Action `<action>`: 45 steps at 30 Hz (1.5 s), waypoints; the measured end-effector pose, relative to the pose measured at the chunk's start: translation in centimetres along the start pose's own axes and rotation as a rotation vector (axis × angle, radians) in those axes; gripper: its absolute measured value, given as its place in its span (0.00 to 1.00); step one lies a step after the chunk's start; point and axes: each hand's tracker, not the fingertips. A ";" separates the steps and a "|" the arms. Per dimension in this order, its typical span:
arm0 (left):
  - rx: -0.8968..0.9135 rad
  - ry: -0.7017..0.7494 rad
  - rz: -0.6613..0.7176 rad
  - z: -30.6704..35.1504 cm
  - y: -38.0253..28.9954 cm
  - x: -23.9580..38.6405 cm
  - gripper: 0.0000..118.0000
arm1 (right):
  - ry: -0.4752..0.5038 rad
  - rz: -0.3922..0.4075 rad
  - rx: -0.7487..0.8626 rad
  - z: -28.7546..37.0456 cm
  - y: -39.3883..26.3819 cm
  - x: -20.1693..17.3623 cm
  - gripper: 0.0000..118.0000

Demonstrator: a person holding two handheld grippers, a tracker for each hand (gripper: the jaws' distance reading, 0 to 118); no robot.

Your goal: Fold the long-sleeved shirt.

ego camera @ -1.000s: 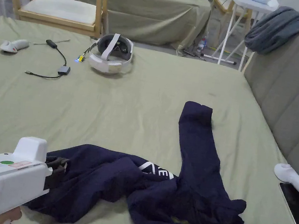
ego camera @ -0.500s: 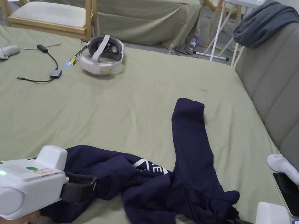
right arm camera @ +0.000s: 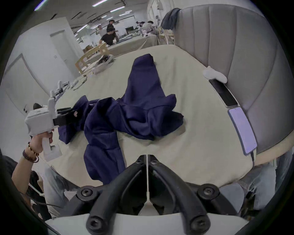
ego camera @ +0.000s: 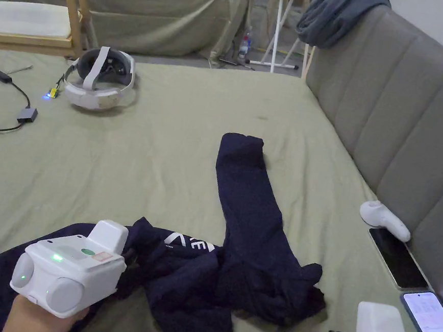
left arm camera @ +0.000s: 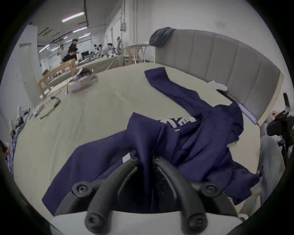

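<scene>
On your bed [ego camera: 179,132], a white headset [ego camera: 98,80] sits toward the far left corner beside a black cable [ego camera: 12,109]; a white controller [ego camera: 385,220] and two phones [ego camera: 398,258] line the right edge.

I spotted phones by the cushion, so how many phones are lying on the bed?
2, both along the grey headboard: a dark-screened phone beside the white controller, and a lit-screened phone just nearer the person. Others may be hidden.

Left tongs [left arm camera: 145,160] now clamped on shirt [ego camera: 254,220], fabric dragged left, right tongs [right arm camera: 147,157] backed off
</scene>
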 end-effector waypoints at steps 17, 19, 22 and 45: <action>0.248 0.039 0.171 10.1 3.7 -4.4 0.11 | -0.066 -0.145 -0.035 -13.9 9.5 -0.3 0.05; 0.312 0.052 0.192 12.4 5.7 -5.6 0.10 | -0.030 -0.039 0.069 -10.5 11.0 -2.0 0.05; 0.429 0.027 0.244 16.5 9.7 -8.9 0.10 | 0.010 0.053 0.241 -3.7 15.5 -4.5 0.05; 1.000 0.310 0.294 37.5 54.7 -21.2 0.10 | -0.098 0.344 1.132 32.6 61.8 -26.2 0.05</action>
